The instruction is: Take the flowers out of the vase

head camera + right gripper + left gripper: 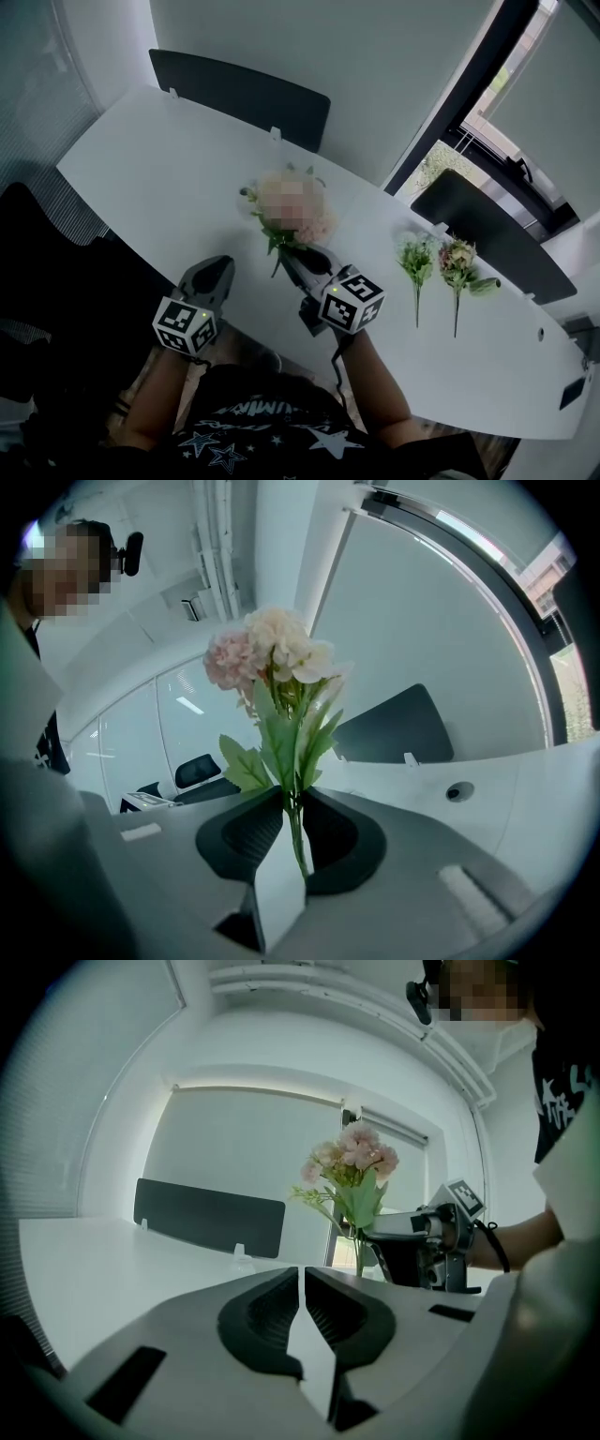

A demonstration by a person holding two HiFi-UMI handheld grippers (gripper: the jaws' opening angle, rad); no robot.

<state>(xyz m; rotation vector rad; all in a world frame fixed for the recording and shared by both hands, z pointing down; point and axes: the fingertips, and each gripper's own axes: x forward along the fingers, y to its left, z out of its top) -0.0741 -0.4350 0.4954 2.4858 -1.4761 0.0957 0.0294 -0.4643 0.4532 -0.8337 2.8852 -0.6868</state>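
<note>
My right gripper [287, 255] [292, 803] is shut on the green stem of a pink and cream flower bunch [281, 234] [272, 649], which it holds upright above the white table [141, 150]. The left gripper view shows the same bunch [354, 1152] with the right gripper [370, 1232] clamped on its stem. My left gripper [223, 265] [302, 1279] hangs at the table's near edge, left of the bunch; it is shut, with nothing between its jaws. Two other flower stems [416, 255] [458, 261] lie flat on the table to the right. I see no vase in any view.
Dark divider panels [244, 94] [487, 234] stand along the table's far edge. A black office chair [37, 244] sits to the left of the table. A window frame [469, 94] rises behind. The person's torso fills the bottom of the head view.
</note>
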